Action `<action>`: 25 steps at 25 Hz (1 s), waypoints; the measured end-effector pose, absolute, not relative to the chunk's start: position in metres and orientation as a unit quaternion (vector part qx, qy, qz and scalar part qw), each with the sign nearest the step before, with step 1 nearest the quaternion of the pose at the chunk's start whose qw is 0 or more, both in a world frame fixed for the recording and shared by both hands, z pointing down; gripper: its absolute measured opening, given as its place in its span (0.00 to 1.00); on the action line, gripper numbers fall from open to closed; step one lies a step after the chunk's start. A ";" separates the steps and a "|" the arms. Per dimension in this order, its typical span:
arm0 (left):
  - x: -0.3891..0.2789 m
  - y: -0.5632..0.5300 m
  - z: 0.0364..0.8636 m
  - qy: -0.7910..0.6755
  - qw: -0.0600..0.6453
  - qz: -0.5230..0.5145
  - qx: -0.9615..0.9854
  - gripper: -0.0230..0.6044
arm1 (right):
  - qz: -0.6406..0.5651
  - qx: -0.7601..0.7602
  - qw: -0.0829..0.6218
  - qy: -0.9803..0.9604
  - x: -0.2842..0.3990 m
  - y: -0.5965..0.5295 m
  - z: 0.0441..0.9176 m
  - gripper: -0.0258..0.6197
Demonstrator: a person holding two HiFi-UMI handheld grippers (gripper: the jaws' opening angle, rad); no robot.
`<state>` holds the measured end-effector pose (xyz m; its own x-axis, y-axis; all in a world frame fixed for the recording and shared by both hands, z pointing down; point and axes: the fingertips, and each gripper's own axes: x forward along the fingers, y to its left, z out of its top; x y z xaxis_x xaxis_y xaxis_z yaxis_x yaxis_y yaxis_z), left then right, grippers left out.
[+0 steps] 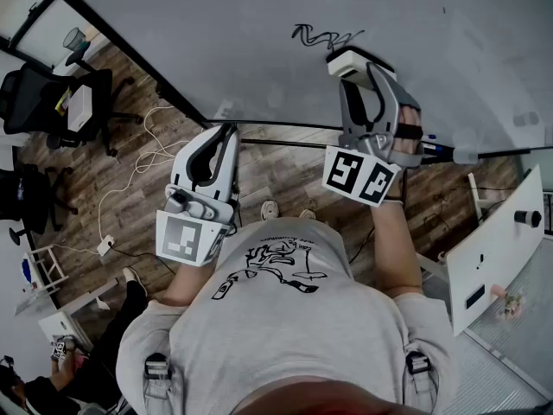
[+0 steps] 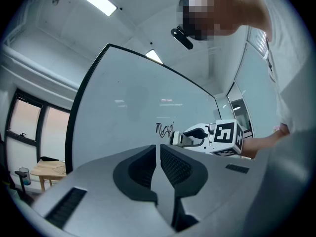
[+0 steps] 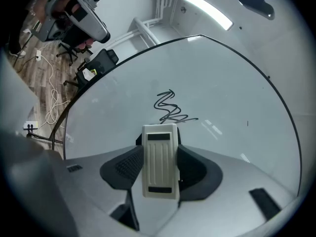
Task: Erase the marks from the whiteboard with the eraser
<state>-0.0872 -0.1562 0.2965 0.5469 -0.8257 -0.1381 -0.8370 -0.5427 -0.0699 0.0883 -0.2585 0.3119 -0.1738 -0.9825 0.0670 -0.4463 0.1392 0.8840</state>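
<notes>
A person in a grey T-shirt (image 1: 285,335) stands at a large whiteboard (image 1: 259,24), a pair of hand-held tongs in each hand. The right tongs (image 1: 359,72) grip a cream eraser (image 1: 352,59) by its 2 long sides, its ribbed back facing the right gripper view's camera. The eraser is held up to the board just beside the lower end of a black scribble (image 1: 324,37), the only large mark visible on the pale surface. Whether the eraser's face presses on the board cannot be told.

In the right gripper view, the eraser (image 3: 159,172) stands upright between the dark pads of the right tongs (image 3: 159,154). The scribble (image 3: 170,107) zigzags directly above the eraser's top edge on the whiteboard (image 3: 232,83).

The left tongs (image 1: 220,132) hang lower, at the board's bottom edge, well apart from the scribble. The left gripper view shows the left tongs (image 2: 158,149) drawn together to a thin slit with nothing between them. Beyond them lie the whiteboard (image 2: 123,102), the scribble (image 2: 165,129), the eraser (image 2: 180,138) and the right gripper's marker cube (image 2: 225,134).

Below the board, a white cable (image 1: 130,175) trails across the wood-plank floor (image 1: 285,167). 2 black office chairs (image 1: 52,102) stand at the left.
</notes>
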 end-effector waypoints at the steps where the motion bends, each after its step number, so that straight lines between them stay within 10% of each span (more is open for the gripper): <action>1: -0.088 -0.156 0.298 0.475 0.063 0.041 -0.877 0.11 | -0.377 0.534 0.357 -0.667 0.087 -0.259 0.315 0.39; 25: -0.095 -0.142 0.295 0.485 0.066 0.042 -0.871 0.11 | -0.363 0.488 0.406 -0.682 0.073 -0.249 0.367 0.39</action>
